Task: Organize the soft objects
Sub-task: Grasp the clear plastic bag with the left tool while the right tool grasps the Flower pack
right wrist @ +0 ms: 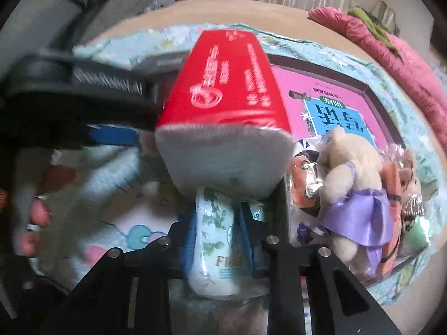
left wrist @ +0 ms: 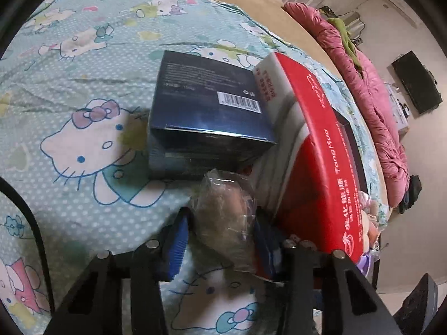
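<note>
In the left wrist view my left gripper (left wrist: 222, 215) is shut on a beige soft item in clear plastic wrap (left wrist: 223, 209), its blue pads (left wrist: 177, 247) against both sides, low over the cartoon-cat bedsheet (left wrist: 69, 97). Right beside it lies a red tissue pack (left wrist: 321, 145) with a white end. In the right wrist view my right gripper (right wrist: 218, 212) is shut on a white tissue pack with a green leaf print (right wrist: 215, 240), squeezed between the blue fingers (right wrist: 190, 240). The red tissue pack (right wrist: 223, 83) lies just beyond it.
A dark blue box (left wrist: 206, 106) sits on the sheet behind the wrapped item. A dark-rimmed tray (right wrist: 321, 62) holds a pink book (right wrist: 293, 95), a teddy bear in a purple dress (right wrist: 354, 189) and foil packets. A hand (right wrist: 33, 217) shows at the left. A pink quilt (left wrist: 371, 97) lies along the bed's far edge.
</note>
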Tool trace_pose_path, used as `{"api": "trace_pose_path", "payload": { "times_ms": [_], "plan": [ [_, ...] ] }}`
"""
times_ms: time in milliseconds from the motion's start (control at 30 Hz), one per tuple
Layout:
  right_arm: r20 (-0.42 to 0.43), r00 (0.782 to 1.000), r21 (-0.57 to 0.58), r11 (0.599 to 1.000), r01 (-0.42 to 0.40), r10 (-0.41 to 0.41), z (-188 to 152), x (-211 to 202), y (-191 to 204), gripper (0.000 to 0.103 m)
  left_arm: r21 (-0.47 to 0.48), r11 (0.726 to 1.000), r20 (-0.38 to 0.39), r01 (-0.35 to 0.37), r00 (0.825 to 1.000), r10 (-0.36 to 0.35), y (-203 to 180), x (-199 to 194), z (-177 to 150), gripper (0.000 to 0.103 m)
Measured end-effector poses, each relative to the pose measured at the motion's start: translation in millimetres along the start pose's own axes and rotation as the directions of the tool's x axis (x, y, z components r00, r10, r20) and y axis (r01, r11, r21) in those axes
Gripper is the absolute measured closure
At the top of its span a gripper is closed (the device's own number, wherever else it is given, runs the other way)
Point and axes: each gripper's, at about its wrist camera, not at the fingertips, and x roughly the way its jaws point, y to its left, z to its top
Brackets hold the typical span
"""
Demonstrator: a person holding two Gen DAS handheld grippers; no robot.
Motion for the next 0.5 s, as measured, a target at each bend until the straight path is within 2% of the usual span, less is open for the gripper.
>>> {"api": "trace_pose_path", "payload": {
  "times_ms": [133,267,333,500],
  "plan": [
    [0.023,0.992,0.101,0.987,-0.124,0.122,0.6,-9.7,-23.9,0.079,0.008,1.0,0.016,0.021,1.0,-0.021,0.2,-6.6,-4.3,0.061],
    [0.049,0.981,0.135,0.972,-0.195,0.19,4.3,-18.1,-40.9,0.08,0.022,1.0,0.075,0.005,0.997,-0.007,1.4,-34.5,-17.6,0.061],
    [0.059,0.977,0.14,0.968,-0.209,0.203,5.1,-23.6,-43.3,0.081,0.036,0.999,0.101,-0.012,0.995,0.008,-0.6,-48.5,-23.6,0.061],
    [0.087,0.973,0.129,0.966,-0.226,0.216,-4.5,-41.7,-19.9,0.083,0.07,0.997,0.141,-0.022,0.99,0.012,-10.8,-79.0,-35.1,0.061]
  ]
}}
